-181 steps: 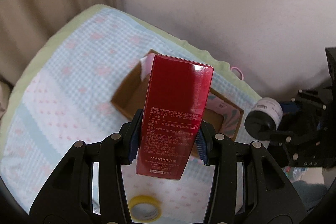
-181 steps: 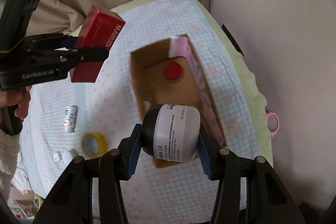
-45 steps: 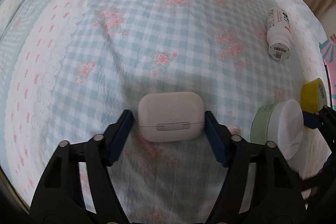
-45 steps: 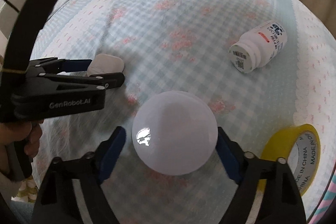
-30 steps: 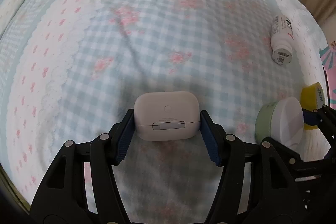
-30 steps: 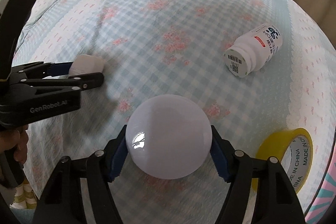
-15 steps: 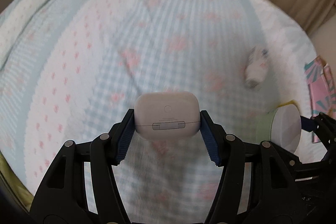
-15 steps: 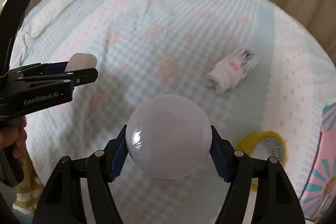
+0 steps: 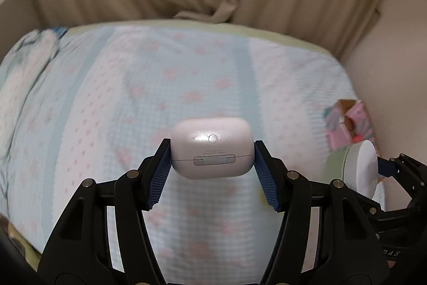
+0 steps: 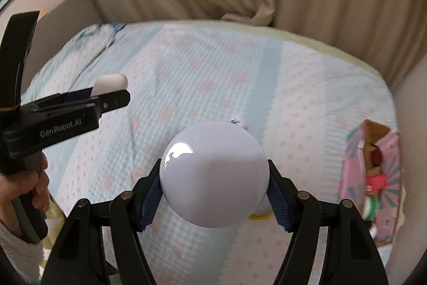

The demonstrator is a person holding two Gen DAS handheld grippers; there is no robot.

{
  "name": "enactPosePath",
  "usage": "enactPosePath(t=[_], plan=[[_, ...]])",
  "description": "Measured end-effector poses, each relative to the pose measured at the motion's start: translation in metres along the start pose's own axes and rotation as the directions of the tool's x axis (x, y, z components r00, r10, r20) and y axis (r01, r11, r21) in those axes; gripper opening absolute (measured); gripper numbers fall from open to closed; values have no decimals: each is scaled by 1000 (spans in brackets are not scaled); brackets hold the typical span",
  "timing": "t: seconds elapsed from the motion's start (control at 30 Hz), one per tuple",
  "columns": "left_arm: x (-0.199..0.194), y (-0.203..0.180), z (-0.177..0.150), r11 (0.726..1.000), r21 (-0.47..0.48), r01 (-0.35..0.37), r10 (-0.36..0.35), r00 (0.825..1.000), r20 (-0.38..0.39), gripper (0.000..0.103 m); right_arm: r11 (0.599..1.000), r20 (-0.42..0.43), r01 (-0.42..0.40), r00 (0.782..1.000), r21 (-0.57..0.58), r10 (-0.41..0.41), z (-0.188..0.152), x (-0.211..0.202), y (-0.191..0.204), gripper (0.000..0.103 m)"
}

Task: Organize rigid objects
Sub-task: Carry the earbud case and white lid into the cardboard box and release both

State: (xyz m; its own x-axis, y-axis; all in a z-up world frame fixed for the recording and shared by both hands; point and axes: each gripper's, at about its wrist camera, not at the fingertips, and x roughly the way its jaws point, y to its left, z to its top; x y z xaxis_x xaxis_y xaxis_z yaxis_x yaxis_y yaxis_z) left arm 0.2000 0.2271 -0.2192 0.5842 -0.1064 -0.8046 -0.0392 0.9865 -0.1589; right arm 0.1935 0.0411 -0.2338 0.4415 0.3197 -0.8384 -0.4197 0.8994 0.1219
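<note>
My left gripper [image 9: 212, 160] clamps a white earbud case [image 9: 212, 148] above the bed [image 9: 133, 98]. My right gripper [image 10: 213, 187] clamps a white-lidded jar [image 10: 213, 175]. A pink box [image 10: 373, 178] sits at the bed's right edge, contents blurred, perhaps small containers.

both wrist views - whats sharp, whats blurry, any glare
Left wrist view: the earbud case is sharp with a small glare spot, the bedspread behind is smeared. Right wrist view: the white jar lid is sharp with a bright highlight, the box is soft.
</note>
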Motion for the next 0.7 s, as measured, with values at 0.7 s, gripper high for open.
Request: enactPosePath(t=[0.7], plan=[[80, -298, 78, 907, 266, 328, -310, 944, -110, 57, 853, -41, 247, 965, 460, -258, -34, -94, -265, 66]])
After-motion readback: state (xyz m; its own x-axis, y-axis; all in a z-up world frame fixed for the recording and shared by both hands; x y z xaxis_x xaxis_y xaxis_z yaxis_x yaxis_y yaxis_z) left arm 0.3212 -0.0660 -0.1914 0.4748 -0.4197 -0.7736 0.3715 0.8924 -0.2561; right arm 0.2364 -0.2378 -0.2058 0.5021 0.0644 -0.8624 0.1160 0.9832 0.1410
